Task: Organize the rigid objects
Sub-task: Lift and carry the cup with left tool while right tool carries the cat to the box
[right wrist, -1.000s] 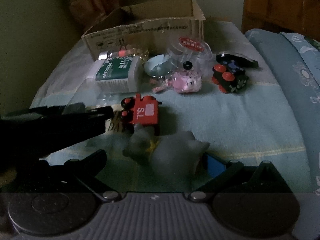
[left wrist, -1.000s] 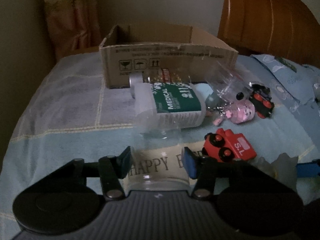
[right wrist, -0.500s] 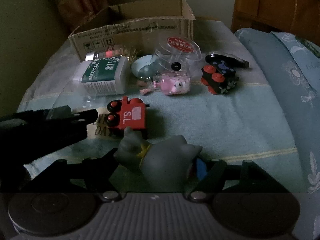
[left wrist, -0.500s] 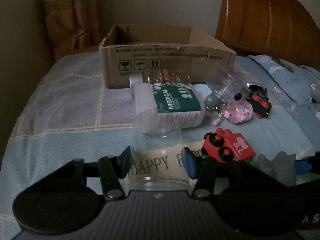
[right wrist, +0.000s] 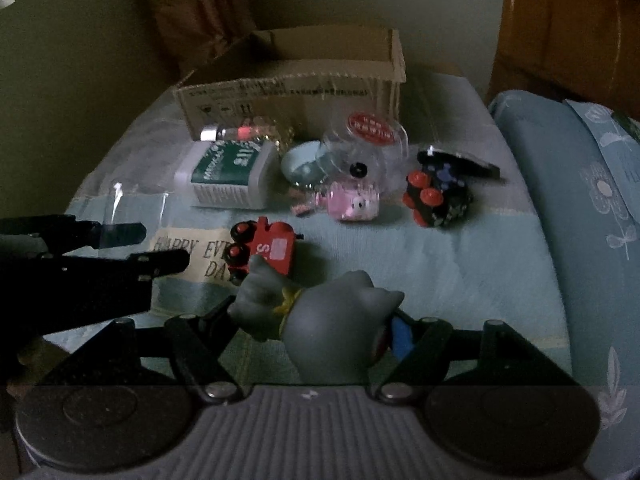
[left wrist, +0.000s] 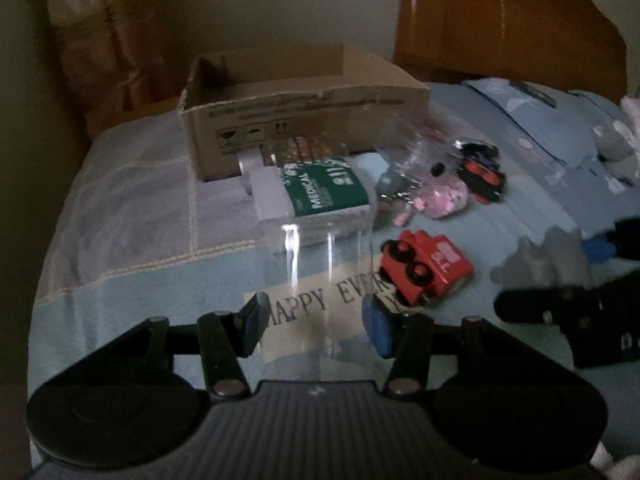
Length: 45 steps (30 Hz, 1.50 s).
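Both hand-held grippers lifted (bed edge left) [left wrist: 72, 240].

One cardboard box [right wrist: 296, 92]. Two toy trains: one red [right wrist: 266, 250], one black [right wrist: 438, 196]. One pink pig toy [right wrist: 352, 202]. One grey figurine [right wrist: 332, 328]. One green-labelled medical bottle [right wrist: 230, 172]. One clear cup [left wrist: 320, 280]. One small vial [right wrist: 236, 133]. One red-lidded clear jar [right wrist: 366, 140].

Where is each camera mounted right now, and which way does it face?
Left wrist: behind the left tongs, gripping a clear cup, facing the cardboard box; right tongs at its right edge.
Right wrist: behind the right tongs, gripping a grey toy, same heading; left tongs at left.
Shared: box, red train.
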Each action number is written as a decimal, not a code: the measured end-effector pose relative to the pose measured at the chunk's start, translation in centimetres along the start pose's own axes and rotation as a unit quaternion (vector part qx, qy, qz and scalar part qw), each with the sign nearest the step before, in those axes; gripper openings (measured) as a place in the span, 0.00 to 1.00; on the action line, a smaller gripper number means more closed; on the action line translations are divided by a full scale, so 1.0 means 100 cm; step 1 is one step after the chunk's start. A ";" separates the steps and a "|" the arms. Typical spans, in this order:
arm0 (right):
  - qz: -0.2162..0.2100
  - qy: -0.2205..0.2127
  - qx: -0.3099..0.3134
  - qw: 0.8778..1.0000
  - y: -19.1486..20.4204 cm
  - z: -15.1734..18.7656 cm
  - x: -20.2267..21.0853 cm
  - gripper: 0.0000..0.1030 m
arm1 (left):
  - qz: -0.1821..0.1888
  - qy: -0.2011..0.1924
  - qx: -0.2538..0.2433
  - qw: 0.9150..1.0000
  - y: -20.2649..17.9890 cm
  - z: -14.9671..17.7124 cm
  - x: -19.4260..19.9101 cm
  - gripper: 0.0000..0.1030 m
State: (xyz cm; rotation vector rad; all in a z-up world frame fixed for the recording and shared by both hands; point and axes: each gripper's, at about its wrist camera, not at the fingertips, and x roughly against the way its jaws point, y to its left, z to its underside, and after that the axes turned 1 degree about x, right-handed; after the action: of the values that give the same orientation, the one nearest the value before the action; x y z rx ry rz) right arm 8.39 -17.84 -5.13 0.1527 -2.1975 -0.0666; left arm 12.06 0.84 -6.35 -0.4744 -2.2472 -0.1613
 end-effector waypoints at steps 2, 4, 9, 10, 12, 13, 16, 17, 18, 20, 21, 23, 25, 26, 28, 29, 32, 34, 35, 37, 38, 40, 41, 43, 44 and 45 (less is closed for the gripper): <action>-0.002 -0.002 0.009 1.000 -0.002 -0.003 0.003 0.77 | 0.003 0.003 -0.009 1.000 -0.001 -0.002 0.005 0.50; 0.001 -0.005 0.017 1.000 -0.003 -0.006 0.006 0.77 | 0.005 0.005 -0.016 1.000 -0.001 -0.006 0.009 0.50; -0.001 -0.006 0.019 1.000 -0.010 -0.016 0.011 0.77 | 0.002 0.001 -0.016 1.000 0.001 -0.015 0.015 0.50; -0.001 -0.007 0.019 1.000 -0.011 -0.017 0.012 0.77 | 0.001 -0.002 -0.015 1.000 0.001 -0.017 0.016 0.50; -0.001 -0.011 0.021 1.000 -0.013 -0.020 0.014 0.77 | 0.001 -0.004 -0.015 1.000 0.002 -0.022 0.019 0.50; -0.002 -0.014 0.023 1.000 -0.013 -0.022 0.016 0.77 | -0.001 -0.007 -0.016 1.000 0.002 -0.024 0.021 0.50; -0.003 -0.023 0.030 0.999 -0.014 -0.029 0.019 0.77 | -0.006 -0.014 -0.020 1.000 0.002 -0.034 0.024 0.50; -0.004 -0.027 0.033 0.999 -0.014 -0.033 0.020 0.77 | -0.009 -0.016 -0.022 1.000 0.002 -0.039 0.024 0.50; -0.005 -0.031 0.036 0.999 -0.015 -0.037 0.020 0.77 | -0.011 -0.018 -0.022 1.000 0.003 -0.044 0.025 0.50; -0.006 -0.038 0.038 0.999 -0.016 -0.049 0.020 0.77 | -0.014 -0.025 -0.023 0.999 0.005 -0.056 0.027 0.50; -0.008 -0.043 0.038 0.998 -0.018 -0.055 0.020 0.77 | -0.017 -0.031 -0.023 0.999 0.006 -0.064 0.027 0.50; -0.009 -0.053 0.040 0.998 -0.018 -0.069 0.020 0.77 | -0.023 -0.042 -0.024 0.999 0.009 -0.083 0.027 0.50; -0.011 -0.062 0.039 0.997 -0.020 -0.083 0.018 0.77 | -0.027 -0.046 -0.018 0.998 0.013 -0.104 0.023 0.50; -0.011 -0.067 0.037 0.997 -0.020 -0.090 0.017 0.77 | -0.025 -0.046 -0.018 0.998 0.015 -0.115 0.020 0.50; -0.015 -0.075 0.039 0.996 -0.020 -0.106 0.013 0.77 | -0.021 -0.043 -0.011 0.999 0.018 -0.136 0.011 0.50; -0.018 -0.080 0.043 0.996 -0.020 -0.114 0.011 0.77 | -0.016 -0.039 -0.009 0.999 0.020 -0.146 0.005 0.50; -0.018 -0.091 0.053 0.994 -0.019 -0.138 0.005 0.77 | -0.017 -0.023 -0.009 1.000 0.023 -0.169 -0.017 0.50; -0.019 -0.094 0.057 0.994 -0.020 -0.153 0.000 0.77 | -0.017 -0.017 -0.006 1.000 0.026 -0.184 -0.032 0.50; -0.017 -0.096 0.058 0.994 -0.022 -0.160 -0.003 0.77 | -0.022 -0.016 -0.004 1.000 0.027 -0.191 -0.039 0.50; -0.011 -0.094 0.060 0.994 -0.025 -0.171 -0.008 0.77 | -0.027 -0.017 -0.002 0.999 0.030 -0.199 -0.050 0.50; -0.009 -0.094 0.058 0.994 -0.027 -0.176 -0.011 0.77 | -0.028 -0.019 0.001 0.999 0.031 -0.203 -0.056 0.50; -0.005 -0.091 0.053 0.994 -0.031 -0.185 -0.018 0.77 | -0.024 -0.018 0.007 1.000 0.033 -0.211 -0.067 0.54; -0.005 -0.090 0.050 0.995 -0.033 -0.189 -0.020 0.77 | -0.017 -0.015 0.011 1.000 0.035 -0.214 -0.073 0.69; -0.004 -0.088 0.047 0.995 -0.035 -0.194 -0.026 0.77 | -0.019 -0.028 0.021 0.999 0.037 -0.216 -0.075 0.91; -0.005 -0.085 0.047 0.995 -0.036 -0.197 -0.029 0.77 | -0.024 -0.041 0.021 0.999 0.037 -0.215 -0.074 0.94; -0.005 -0.084 0.047 0.995 -0.036 -0.199 -0.031 0.77 | -0.023 -0.048 0.021 0.998 0.037 -0.215 -0.073 0.94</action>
State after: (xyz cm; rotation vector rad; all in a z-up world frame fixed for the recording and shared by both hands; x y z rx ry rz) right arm 26.60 -20.88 3.77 0.2171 -2.3684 0.0205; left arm 32.95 -3.54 2.26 -0.4172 -2.3521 -0.1175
